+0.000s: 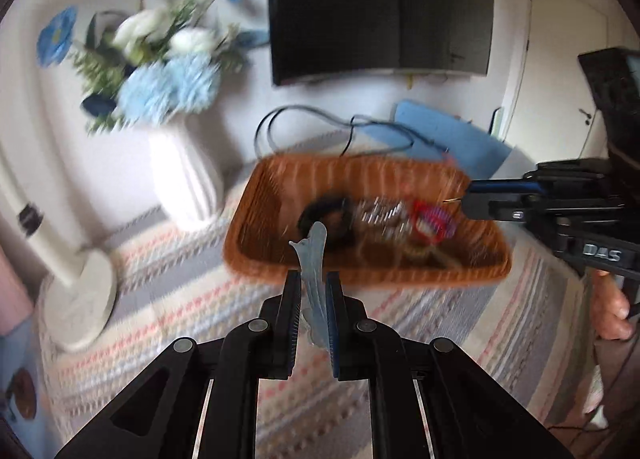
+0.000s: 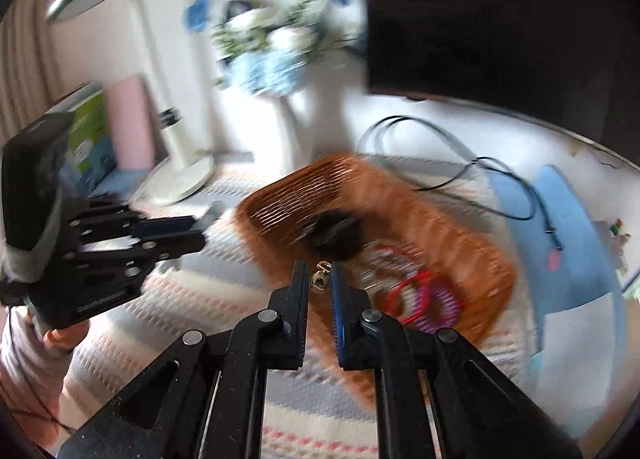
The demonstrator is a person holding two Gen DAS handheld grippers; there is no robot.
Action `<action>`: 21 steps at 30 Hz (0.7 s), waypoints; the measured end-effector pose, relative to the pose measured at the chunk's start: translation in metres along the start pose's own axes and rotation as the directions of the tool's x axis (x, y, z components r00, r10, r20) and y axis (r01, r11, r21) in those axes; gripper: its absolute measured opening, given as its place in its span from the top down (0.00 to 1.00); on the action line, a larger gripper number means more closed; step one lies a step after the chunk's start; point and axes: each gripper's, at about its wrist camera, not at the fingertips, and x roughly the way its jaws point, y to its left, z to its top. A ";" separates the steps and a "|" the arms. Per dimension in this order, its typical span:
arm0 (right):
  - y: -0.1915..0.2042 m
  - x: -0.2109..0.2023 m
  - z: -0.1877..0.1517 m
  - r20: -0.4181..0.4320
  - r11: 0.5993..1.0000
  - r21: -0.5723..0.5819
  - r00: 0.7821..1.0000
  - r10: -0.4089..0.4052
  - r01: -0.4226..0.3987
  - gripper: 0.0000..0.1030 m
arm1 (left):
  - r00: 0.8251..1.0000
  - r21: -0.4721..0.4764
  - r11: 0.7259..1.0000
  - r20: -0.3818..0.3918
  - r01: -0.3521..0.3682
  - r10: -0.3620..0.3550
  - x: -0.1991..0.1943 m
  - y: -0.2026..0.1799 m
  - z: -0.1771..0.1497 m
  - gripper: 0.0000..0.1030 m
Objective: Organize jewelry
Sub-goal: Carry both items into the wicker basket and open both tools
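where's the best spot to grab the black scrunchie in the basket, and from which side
Pinch one side of the black scrunchie's ring from above. It appears to lie flat in the brown basket with an open center, so one finger could drop into the hole. Take the side away from the red ring and beaded pieces.

The black two-finger left gripper (image 1: pixel 313 283) is seen with its jaws clamped narrowly on a pale blue translucent strip (image 1: pixel 314 259). The black two-finger right gripper (image 2: pixel 320 277) is held level, its blue-padded fingers (image 2: pixel 339 299) pinched on a small gold-coloured trinket (image 2: pixel 320 278).
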 end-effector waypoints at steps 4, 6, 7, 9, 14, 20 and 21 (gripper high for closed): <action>-0.036 0.029 0.019 -0.046 0.991 0.132 0.999 0.001 0.005 0.88 | 0.998 -0.030 0.997 0.003 0.066 -0.066 0.026 0.003 0.030 0.88; -0.052 0.049 0.025 -0.083 0.983 0.178 0.996 -0.023 0.037 0.88 | 0.995 -0.037 0.995 -0.012 0.095 -0.095 0.043 0.001 0.041 0.88; -0.058 0.056 0.025 -0.097 0.980 0.195 0.995 -0.019 0.037 0.88 | 0.994 -0.031 0.994 -0.020 0.106 -0.106 0.051 -0.003 0.042 0.88; -0.068 0.069 0.024 -0.124 0.973 0.227 0.992 -0.004 0.032 0.88 | 0.991 -0.003 0.992 -0.043 0.123 -0.123 0.071 -0.011 0.044 0.88; -0.070 0.098 0.022 -0.173 0.971 0.233 0.985 -0.003 0.044 0.88 | 0.986 0.047 0.990 -0.107 0.136 -0.130 0.110 -0.028 0.038 0.88; -0.066 0.098 0.022 -0.160 0.974 0.228 0.986 0.045 -0.008 0.87 | 0.984 0.054 0.988 -0.116 0.145 -0.138 0.121 -0.034 0.035 0.86; -0.066 0.093 0.022 -0.145 0.973 0.232 0.988 0.051 -0.016 0.86 | 0.984 0.051 0.988 -0.109 0.145 -0.139 0.118 -0.034 0.035 0.83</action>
